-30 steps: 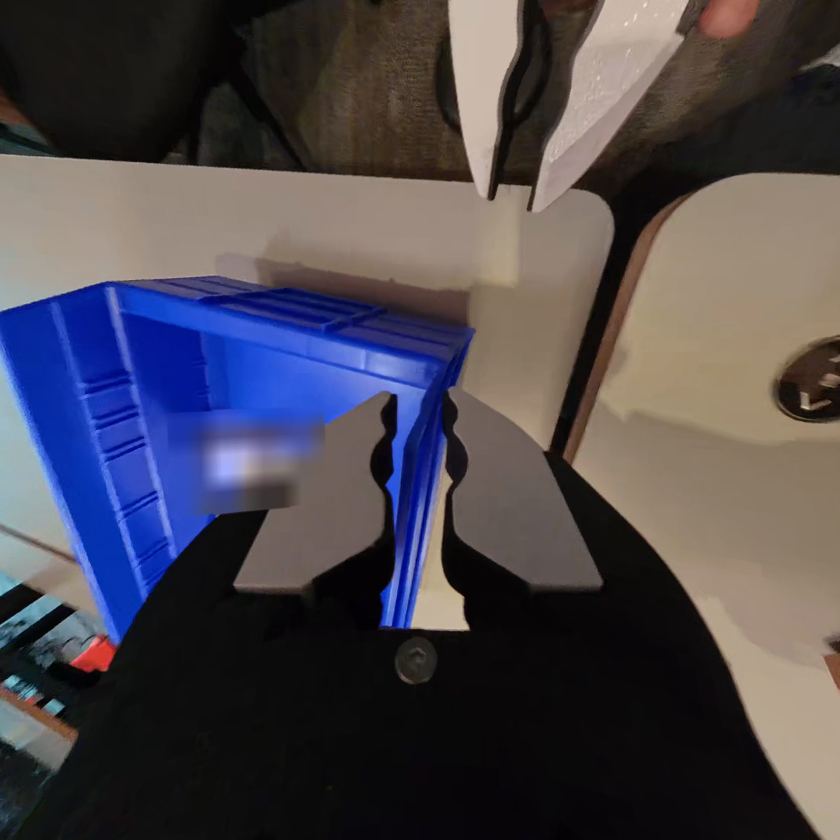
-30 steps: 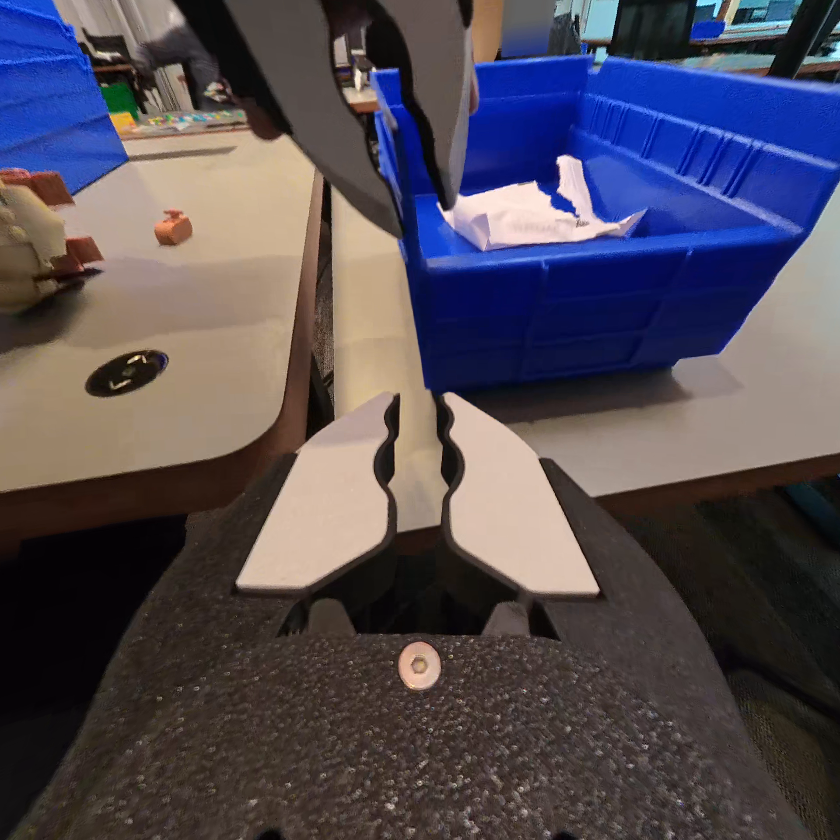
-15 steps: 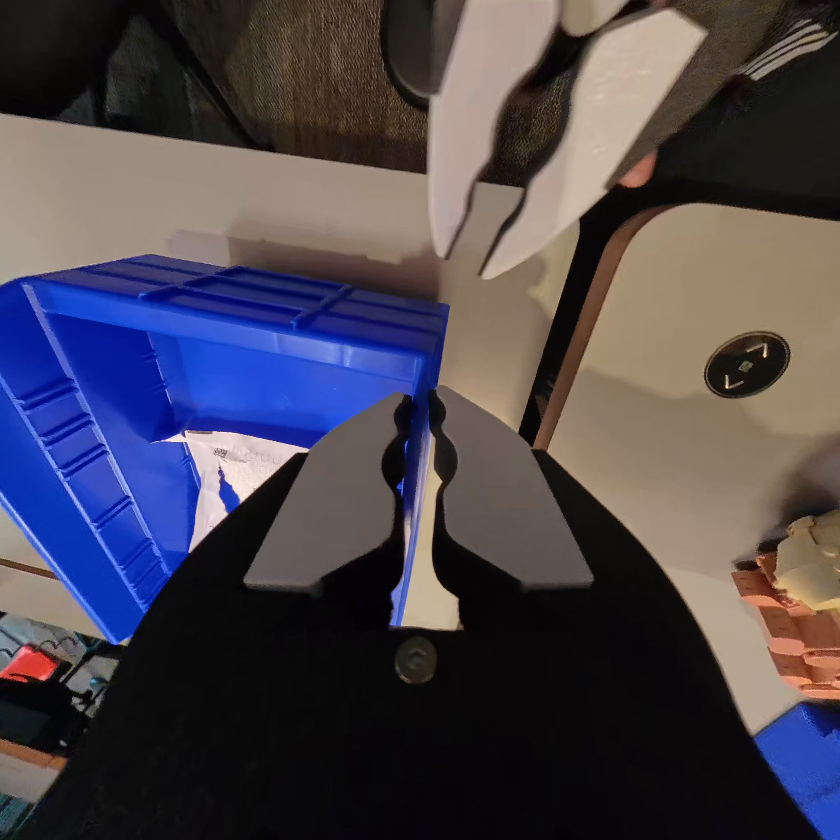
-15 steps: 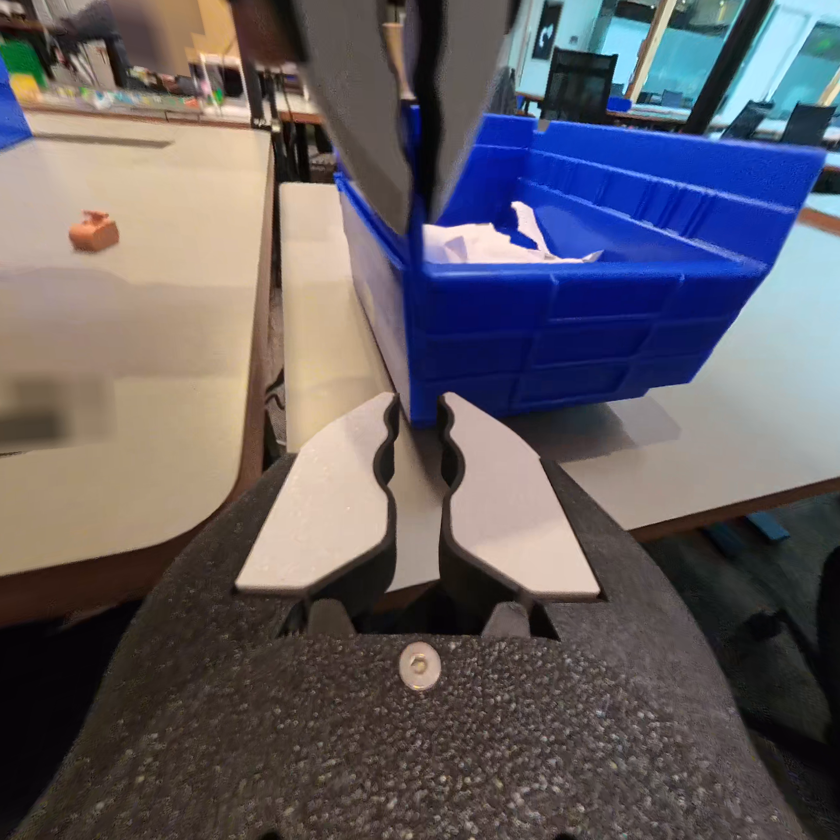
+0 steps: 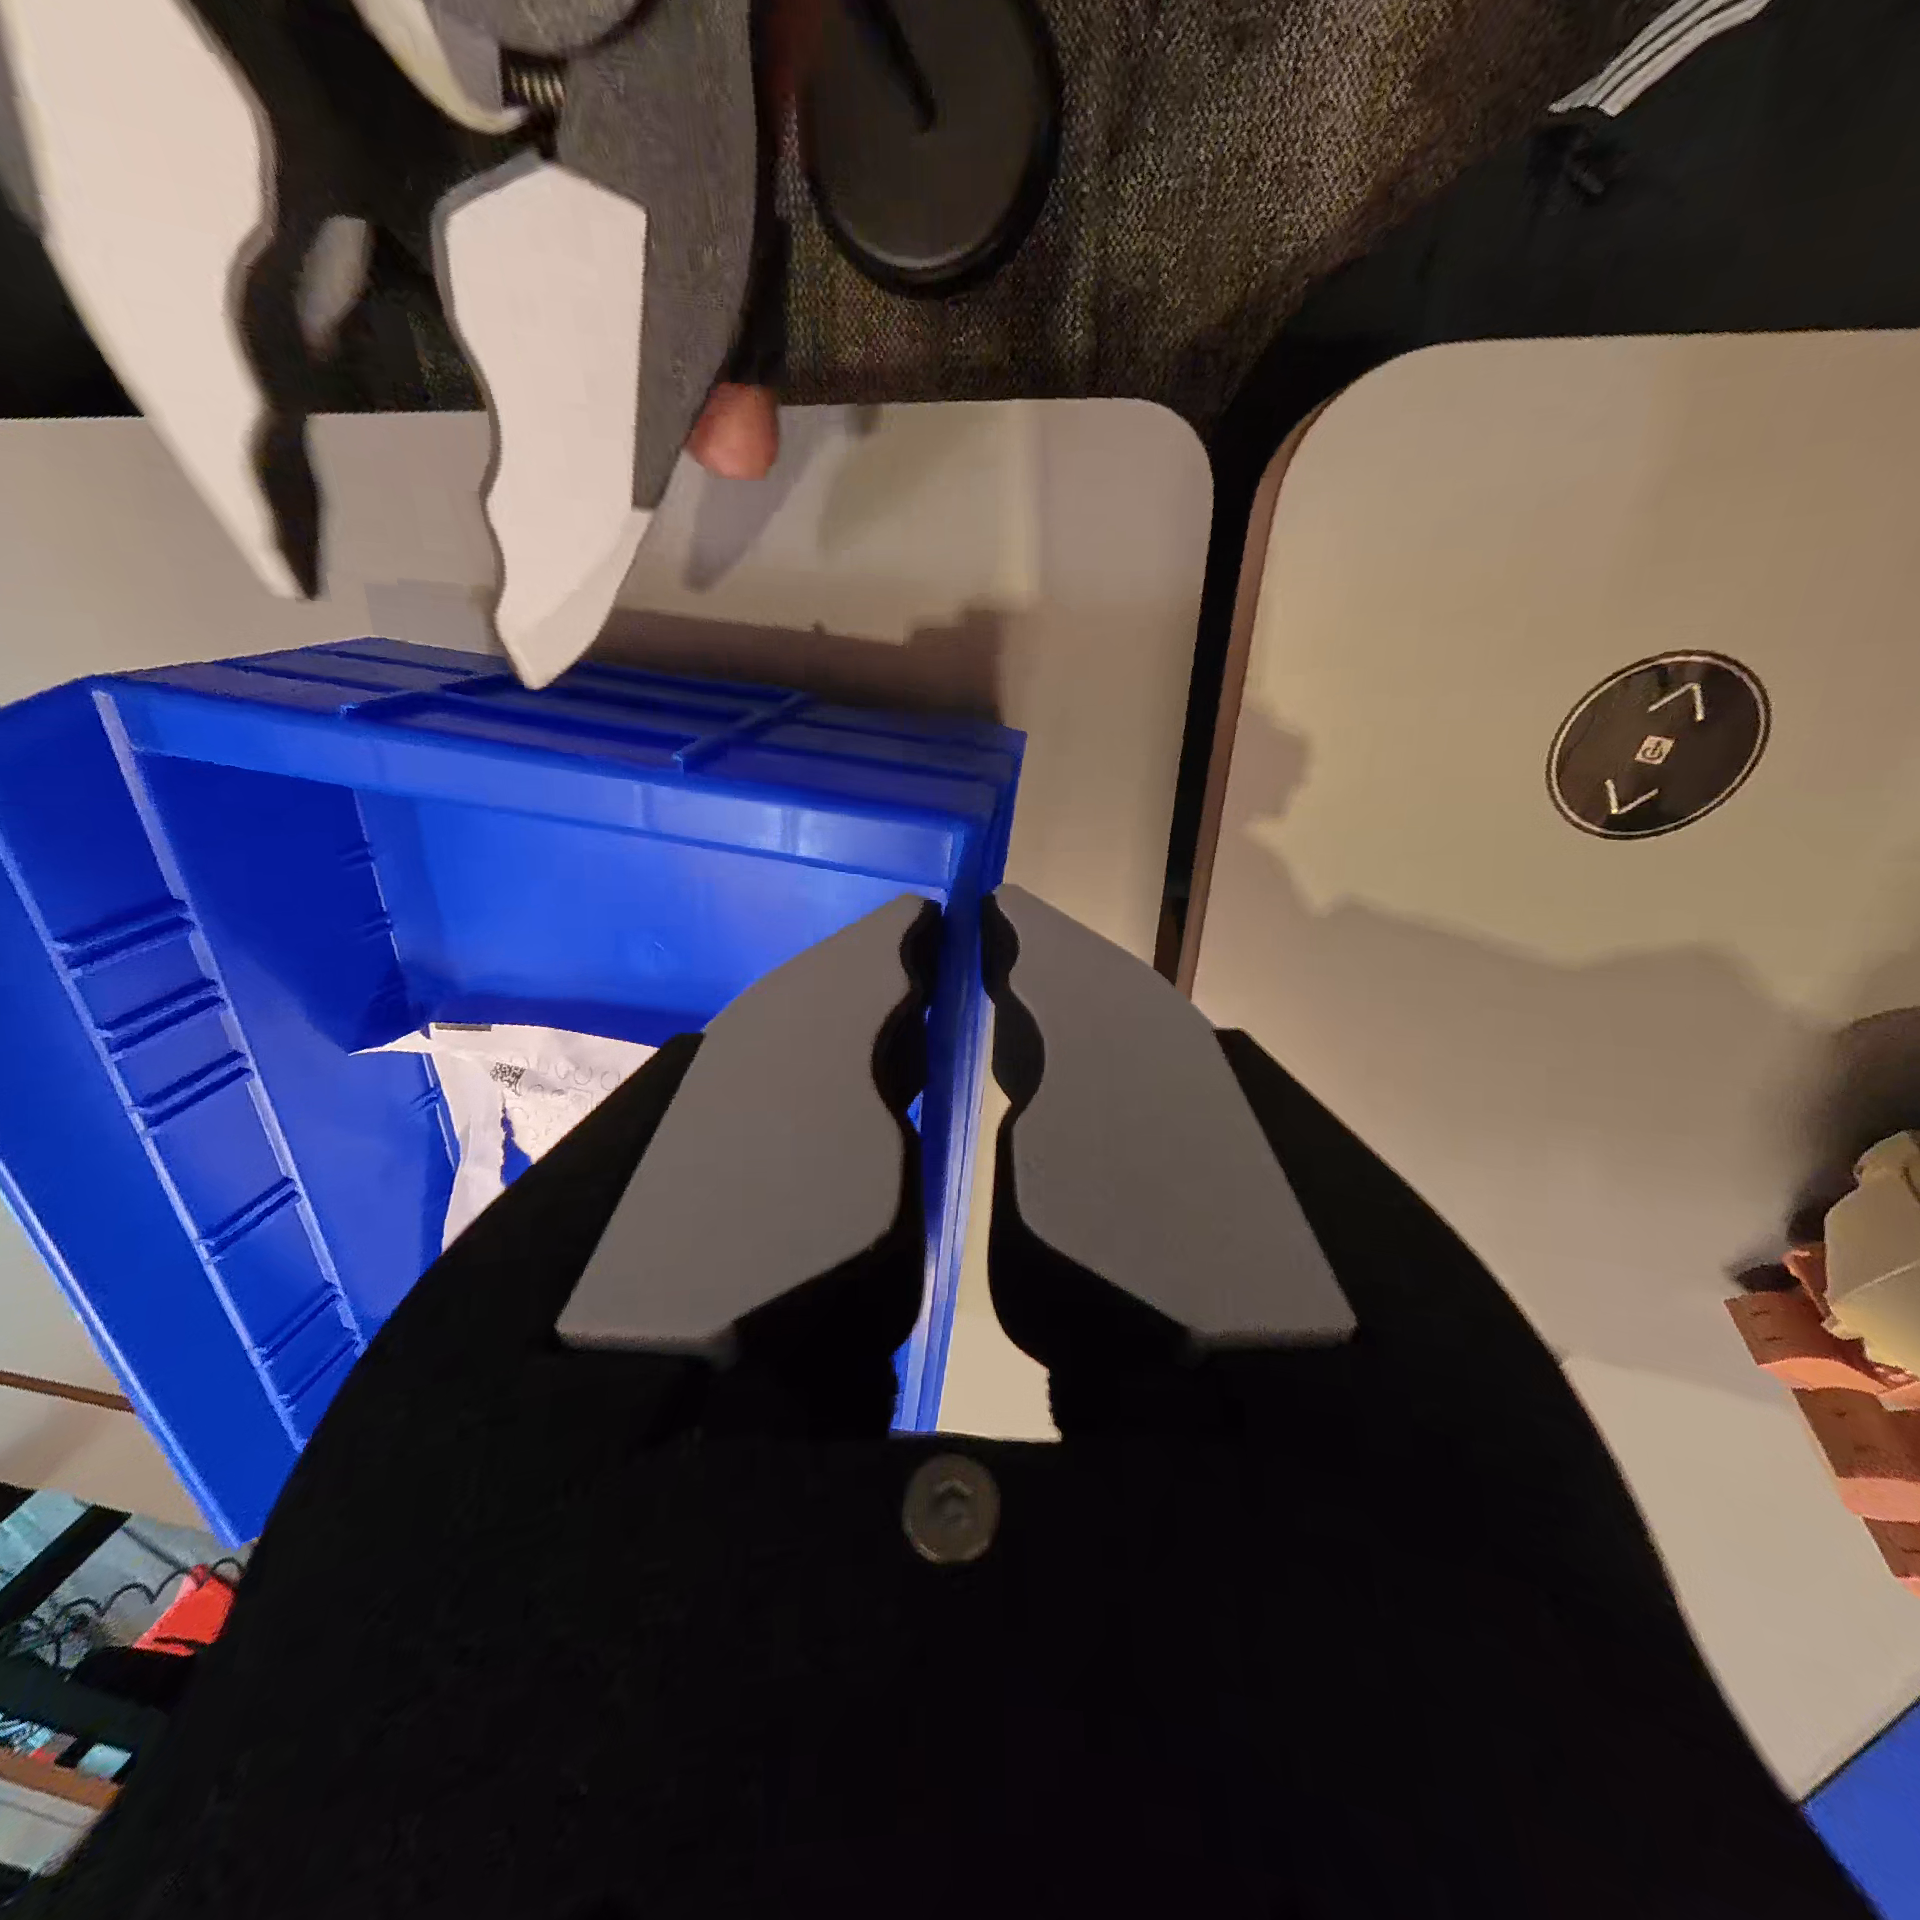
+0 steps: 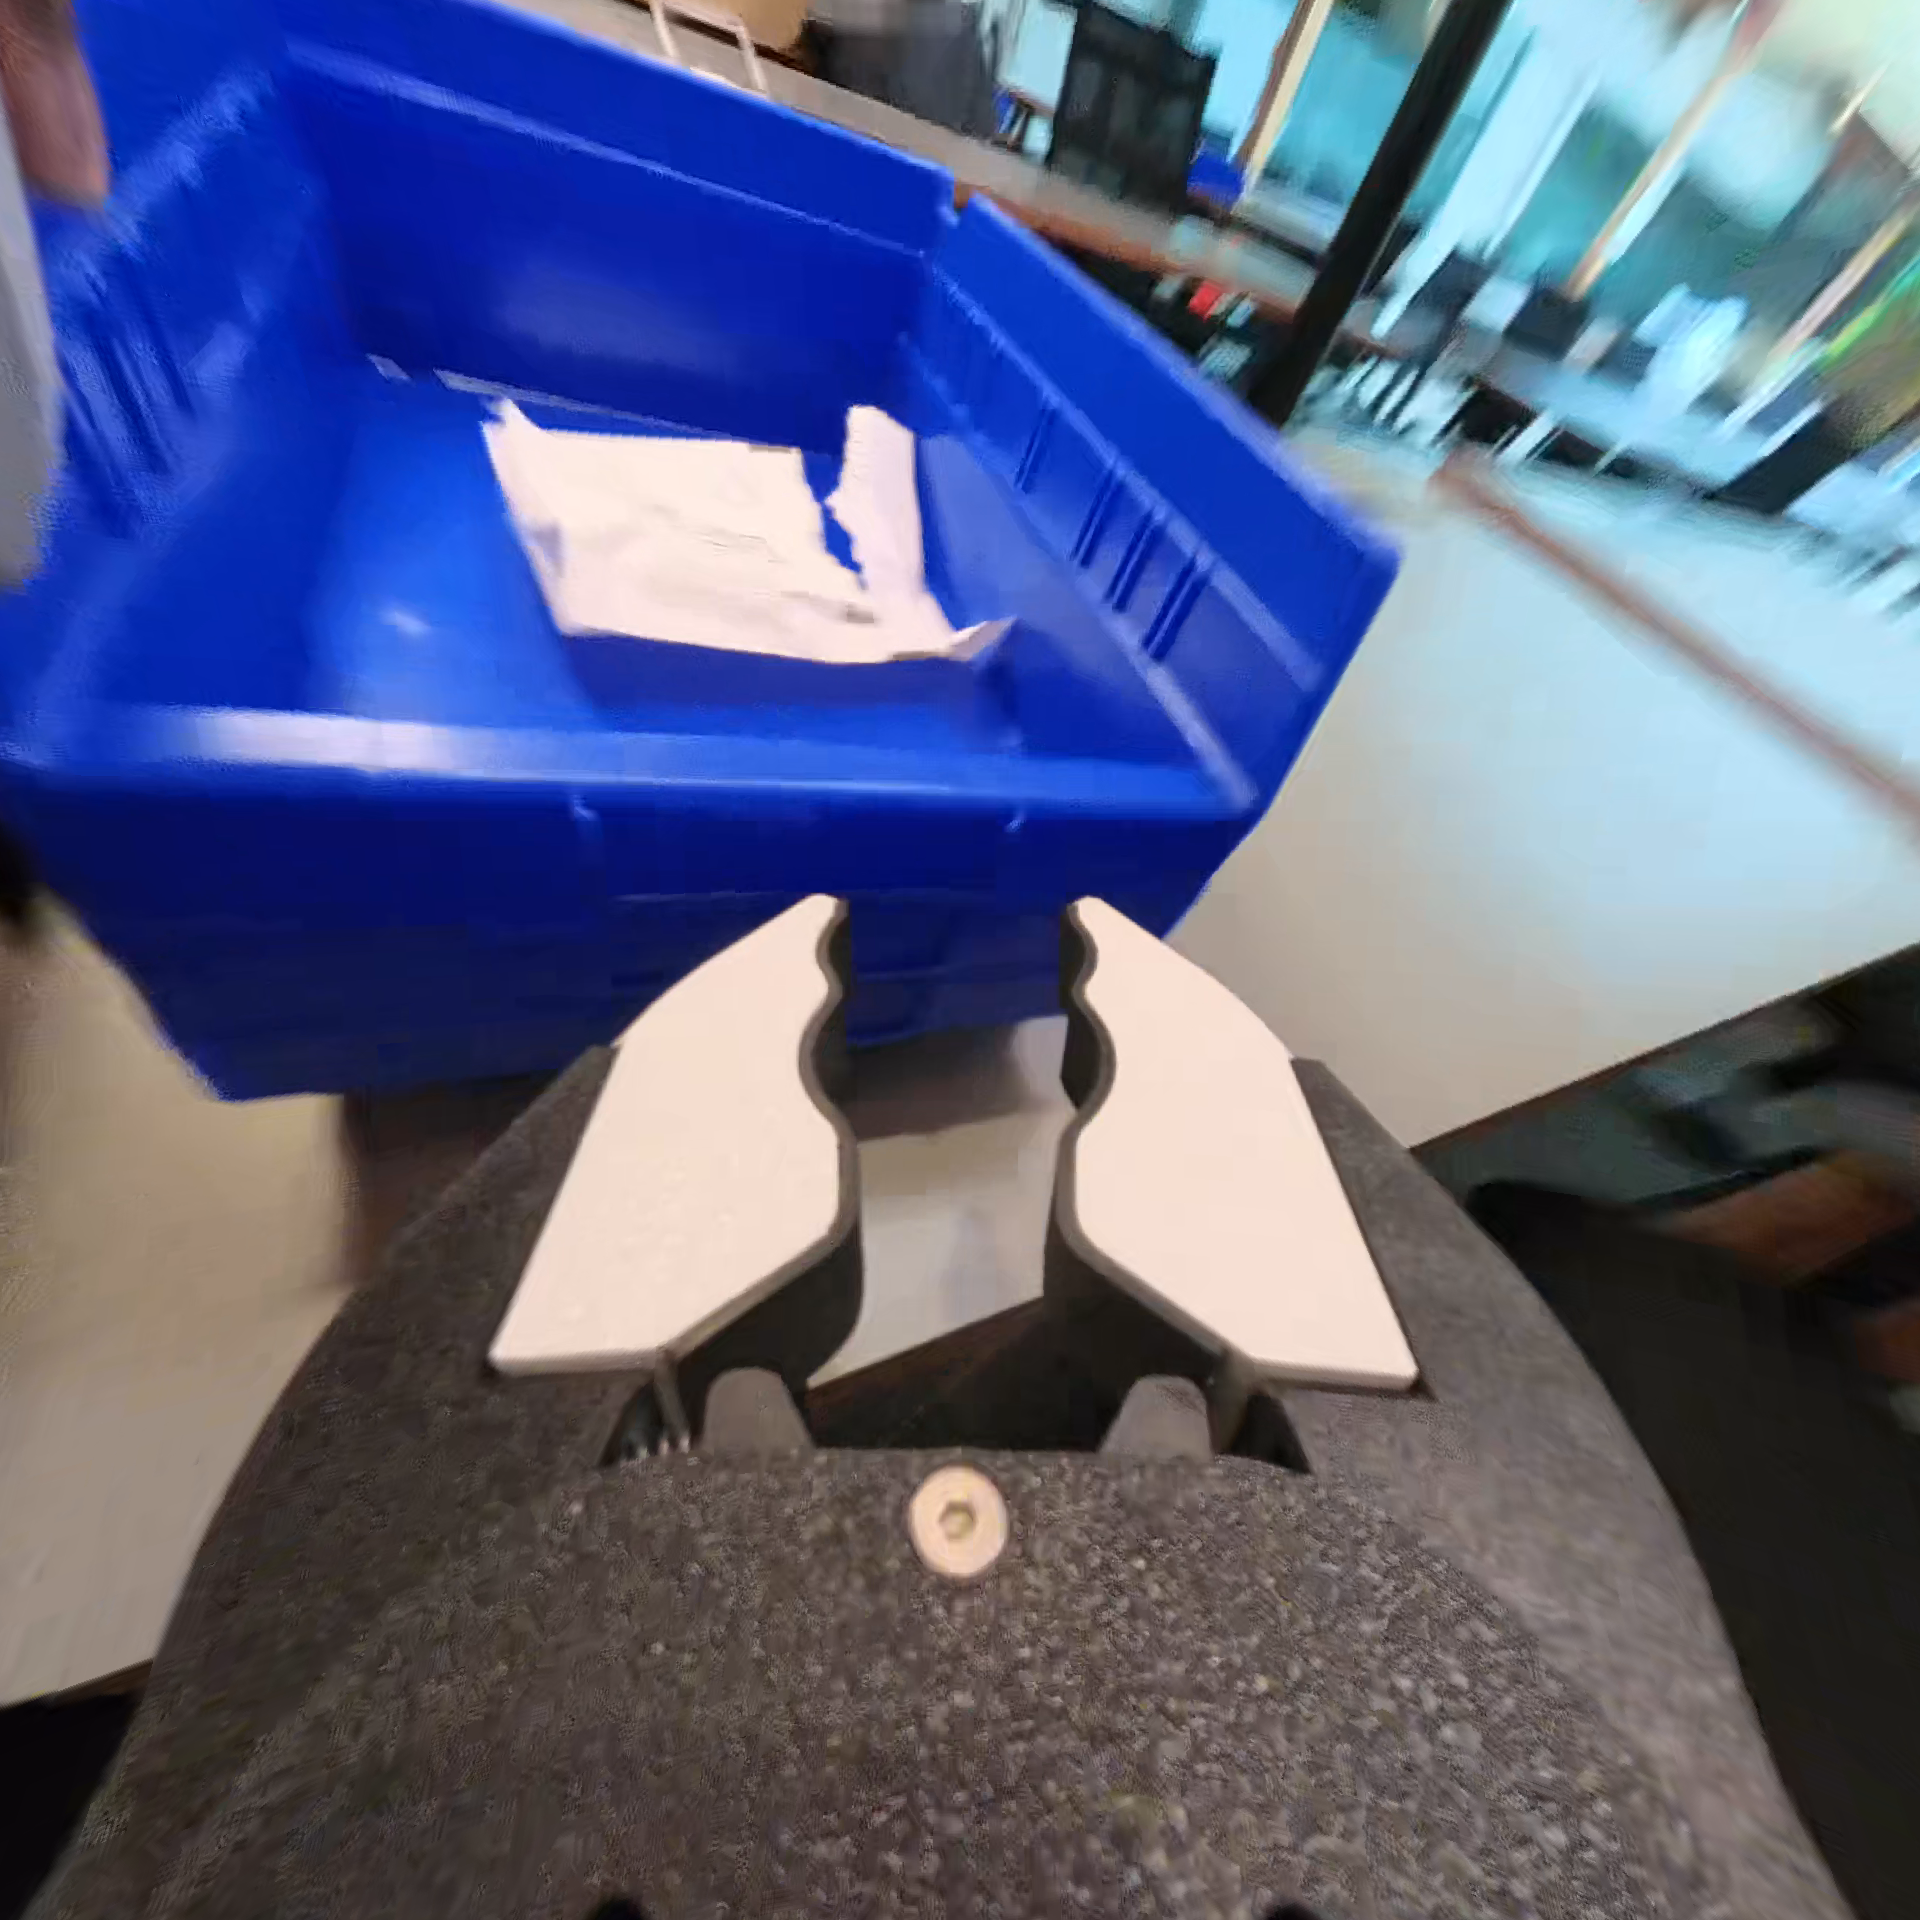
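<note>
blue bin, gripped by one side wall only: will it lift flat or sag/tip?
The blue bin looks like rigid ribbed plastic, so probably little flex. It holds only torn white paper, so likely light. The left gripper clamps one wall, so the far side may dip.

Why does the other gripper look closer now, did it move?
Yes. In the left wrist view, the right gripper has crossed from the table corner to over the blue bin's near rim, fingers wider apart.

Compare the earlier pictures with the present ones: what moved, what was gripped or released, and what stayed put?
The right tool opened its fingers and swung toward the blue bin. The left tool stayed clamped on the bin's side wall. The torn paper still lies inside.
</note>
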The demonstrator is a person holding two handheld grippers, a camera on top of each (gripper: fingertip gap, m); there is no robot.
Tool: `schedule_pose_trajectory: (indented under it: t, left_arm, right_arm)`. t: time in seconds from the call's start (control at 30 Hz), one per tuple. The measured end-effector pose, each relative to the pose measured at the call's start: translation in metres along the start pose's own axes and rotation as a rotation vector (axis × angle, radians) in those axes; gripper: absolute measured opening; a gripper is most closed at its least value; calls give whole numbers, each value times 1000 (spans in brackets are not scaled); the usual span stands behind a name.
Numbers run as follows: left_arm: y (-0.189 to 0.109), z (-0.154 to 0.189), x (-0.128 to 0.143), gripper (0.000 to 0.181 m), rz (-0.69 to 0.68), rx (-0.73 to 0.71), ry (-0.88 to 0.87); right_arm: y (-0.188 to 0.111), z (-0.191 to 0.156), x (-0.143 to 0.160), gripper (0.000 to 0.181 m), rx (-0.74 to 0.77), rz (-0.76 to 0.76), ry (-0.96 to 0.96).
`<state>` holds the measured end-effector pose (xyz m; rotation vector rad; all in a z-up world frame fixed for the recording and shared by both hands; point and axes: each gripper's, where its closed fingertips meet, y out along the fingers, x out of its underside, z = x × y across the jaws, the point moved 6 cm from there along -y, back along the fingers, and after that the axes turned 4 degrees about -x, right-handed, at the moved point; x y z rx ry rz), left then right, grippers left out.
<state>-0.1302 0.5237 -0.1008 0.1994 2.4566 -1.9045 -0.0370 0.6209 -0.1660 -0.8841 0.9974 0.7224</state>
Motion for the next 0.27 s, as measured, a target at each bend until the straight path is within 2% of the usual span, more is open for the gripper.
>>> schedule_pose_trajectory:
  t: [0.17,0.27]
  left_arm:
    - [2,2,1,7,19,7,12]
    - [1,3,3,7,36,3,24]
  right_arm:
    - [5,-15,-9,41,84,32,-577]
    - [3,-22,-12,41,63,76,-862]
